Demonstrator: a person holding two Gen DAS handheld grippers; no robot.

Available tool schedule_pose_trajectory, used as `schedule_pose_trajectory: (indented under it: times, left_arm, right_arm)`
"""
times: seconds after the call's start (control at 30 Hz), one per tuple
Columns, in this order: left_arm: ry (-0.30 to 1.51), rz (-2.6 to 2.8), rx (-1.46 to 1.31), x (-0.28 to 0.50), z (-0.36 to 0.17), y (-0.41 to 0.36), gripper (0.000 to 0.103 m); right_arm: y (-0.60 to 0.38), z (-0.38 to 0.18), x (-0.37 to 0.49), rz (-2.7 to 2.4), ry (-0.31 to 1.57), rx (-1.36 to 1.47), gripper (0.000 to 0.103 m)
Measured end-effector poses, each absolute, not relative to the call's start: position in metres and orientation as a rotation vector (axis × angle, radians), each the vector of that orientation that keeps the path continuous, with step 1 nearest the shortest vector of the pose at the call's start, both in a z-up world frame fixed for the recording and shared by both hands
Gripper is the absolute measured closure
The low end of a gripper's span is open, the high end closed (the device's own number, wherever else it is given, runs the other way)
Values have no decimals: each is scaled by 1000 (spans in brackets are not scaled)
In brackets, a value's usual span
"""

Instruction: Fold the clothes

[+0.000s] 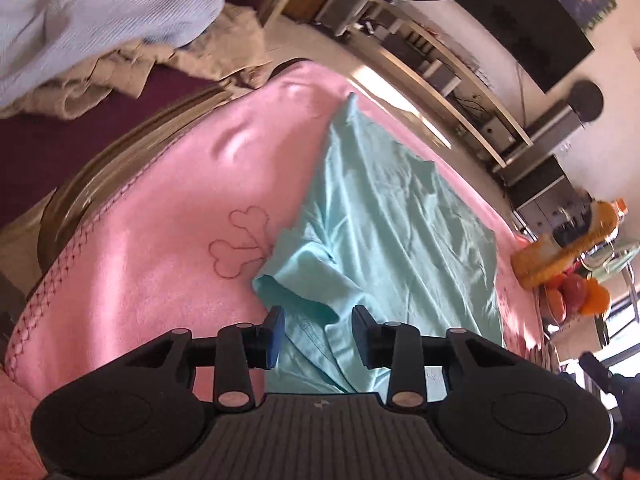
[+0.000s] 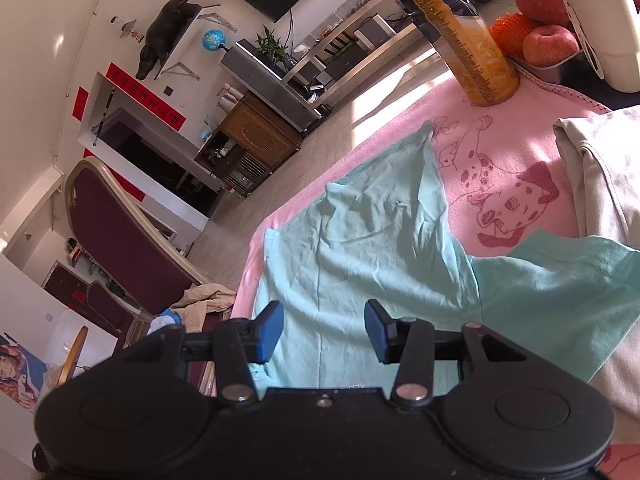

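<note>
A rumpled teal T-shirt [image 1: 392,232] lies on a pink blanket [image 1: 160,220] that covers the table. In the left wrist view my left gripper [image 1: 318,314] hovers over a folded sleeve of the shirt, jaws apart, with cloth under the gap and no pad pressing on it. The right wrist view shows the same teal T-shirt [image 2: 360,240] spread over the pink blanket [image 2: 500,152], one sleeve reaching to the right. My right gripper [image 2: 324,308] stands open just above the shirt's near part, with nothing pinched.
A cream garment [image 2: 600,184] lies on the blanket at right. An orange bottle [image 2: 464,32], apples [image 2: 548,44] and a white flask [image 2: 604,28] stand at the far end. A maroon chair [image 2: 128,232] stands left of the table, and another chair holds a pile of white and beige clothes [image 1: 100,32].
</note>
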State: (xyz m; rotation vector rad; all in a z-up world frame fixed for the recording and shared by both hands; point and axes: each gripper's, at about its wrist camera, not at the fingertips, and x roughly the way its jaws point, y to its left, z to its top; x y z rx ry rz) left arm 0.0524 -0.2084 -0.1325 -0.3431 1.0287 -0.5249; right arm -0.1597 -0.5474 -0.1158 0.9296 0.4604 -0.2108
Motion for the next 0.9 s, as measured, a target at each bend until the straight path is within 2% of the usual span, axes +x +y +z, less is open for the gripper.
schedule_pose_trajectory:
  times: [0.07,0.13,0.27,0.33,0.57,0.67,0.7,0.73,0.77,0.9]
  left_arm:
    - [1045,-496,-389,60,-142,-207,62]
    - [1043,-492,-403,65,-150,-208,55]
    - [1032,-503,-422,70,-152,-207,52]
    - [1008,-505,-402,72,-150,-210,47]
    - [1055,-417,-428,93,-168,-212,45]
    - [1060,-418,-447,97,-175,-213,59]
    - [1061,-421,-456,98,-176,-212,71]
    - [1062,-425,-453,98,-174,-211,89]
    - [1062,-430,-449,98,-171,-211,98]
    - [985,-452,-246,97,-134,-215,101]
  right_arm:
    - [-548,-117,-160,-214,462,930,59]
    - [-548,-117,-160,-216,467,929,59]
    - [-546,-118,-157,-206,475,921,59]
    - [-545,-118,-155,-203,483,912,59]
    - [-542,-121,-152,-194,503,909,59]
    - [-542,-122,-152,-192,507,911,59]
    - [-542,-122,-152,-192,508,910,59]
    - [-542,-122,-152,-193,509,907,59]
    - [-542,-122,-152,-194,509,906,59]
    - [-543,-122,-154,-194,506,926,59]
